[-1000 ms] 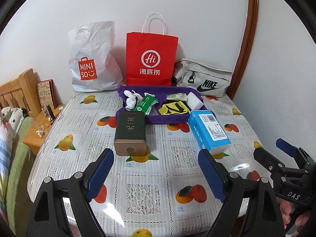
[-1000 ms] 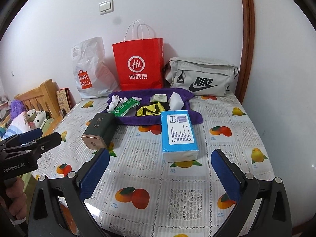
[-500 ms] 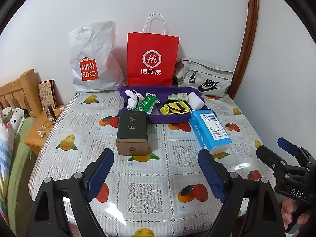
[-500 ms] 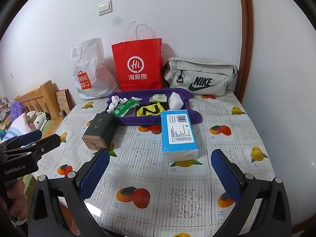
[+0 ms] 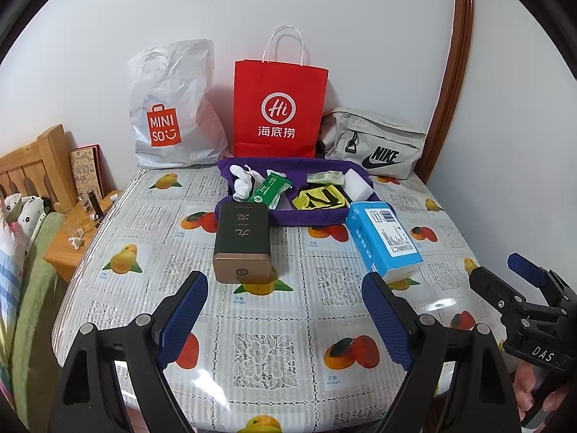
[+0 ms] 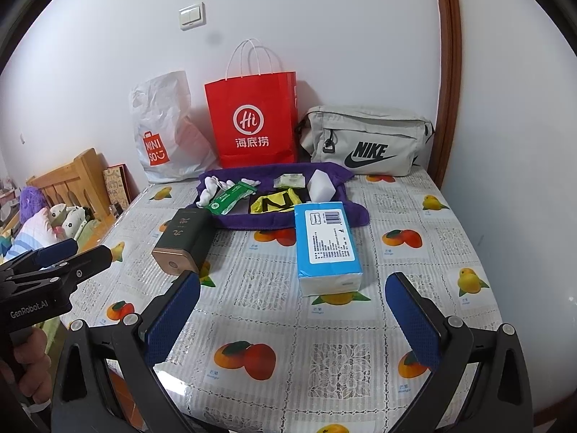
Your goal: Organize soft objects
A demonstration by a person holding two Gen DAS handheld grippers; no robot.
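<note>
A purple cloth tray [image 5: 321, 216] [image 6: 270, 218] lies at the far middle of the table, holding white socks [image 5: 242, 180] [image 6: 209, 189], a green wipes pack [image 5: 270, 189] [image 6: 230, 198], a yellow-black pouch [image 5: 319, 198] [image 6: 274, 202], a white sponge block [image 5: 359, 184] [image 6: 321, 186] and a small pale packet [image 5: 324, 177]. In front of it lie a dark green tin [image 5: 242, 241] [image 6: 184, 240] and a blue tissue pack [image 5: 382, 240] [image 6: 326, 245]. My left gripper [image 5: 285, 296] [image 6: 68, 252] is open and empty near the front edge. My right gripper [image 6: 292, 296] [image 5: 505, 267] is open and empty too.
Against the far wall stand a white MINISO bag [image 5: 169, 108], a red paper bag [image 5: 279, 108] and a grey Nike pouch [image 5: 375, 142]. The fruit-print tablecloth [image 5: 267, 353] covers the table. A wooden headboard [image 5: 32, 166] and nightstand [image 5: 75, 238] are at left.
</note>
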